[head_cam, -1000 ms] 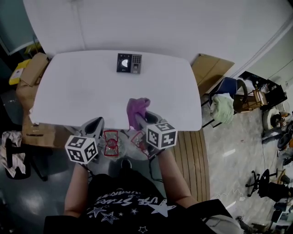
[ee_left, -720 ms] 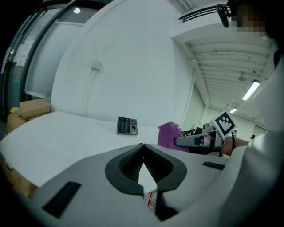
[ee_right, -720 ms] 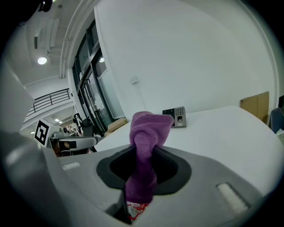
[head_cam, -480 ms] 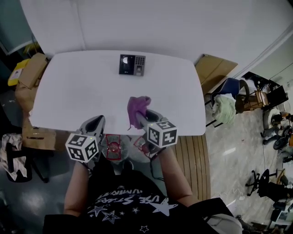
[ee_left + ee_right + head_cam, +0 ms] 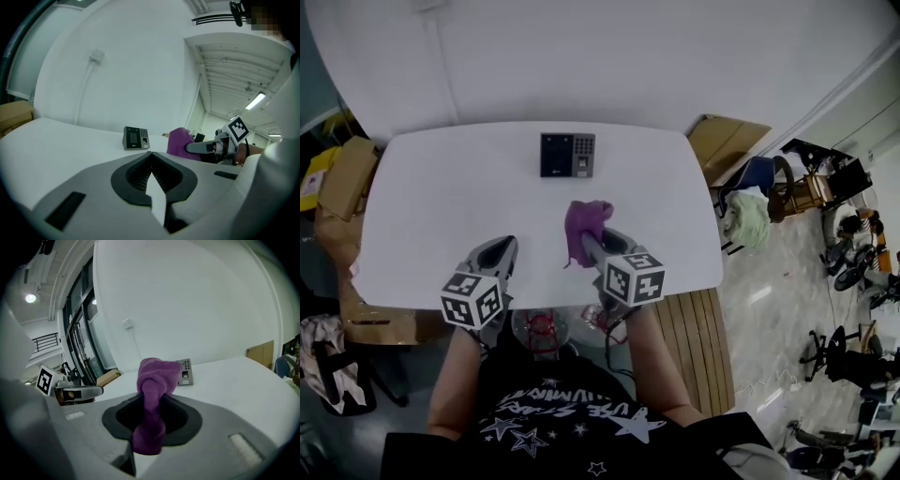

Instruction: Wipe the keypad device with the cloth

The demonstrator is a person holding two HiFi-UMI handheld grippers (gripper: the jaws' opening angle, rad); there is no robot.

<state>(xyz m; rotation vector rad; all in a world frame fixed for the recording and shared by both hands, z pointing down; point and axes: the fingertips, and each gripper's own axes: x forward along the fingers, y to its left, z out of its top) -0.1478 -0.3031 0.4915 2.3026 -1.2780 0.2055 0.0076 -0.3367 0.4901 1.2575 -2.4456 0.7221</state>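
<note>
Cloth [image 5: 584, 223] gripped, well short of keypad device [image 5: 568, 155]
L gripper [image 5: 497, 251]: jaws together, nothing btwn them, over near edge of table [image 5: 422, 206]. Device at table's far centre. R gripper [image 5: 589, 246]: jaws clamped on purple cloth, bunched above them.

purple cloth [image 5: 586, 221] in right claw [image 5: 584, 246] nearer keypad device [image 5: 568, 155], left claw [image 5: 500, 247] further over table [image 5: 441, 187]

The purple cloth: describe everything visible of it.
The cloth is purple, soft and terry-like, bunched into a crumpled wad. The right gripper is shut on its middle; the bunched top sticks out past the jaws. It is over the near half of the white table, apart from the keypad device.
</note>
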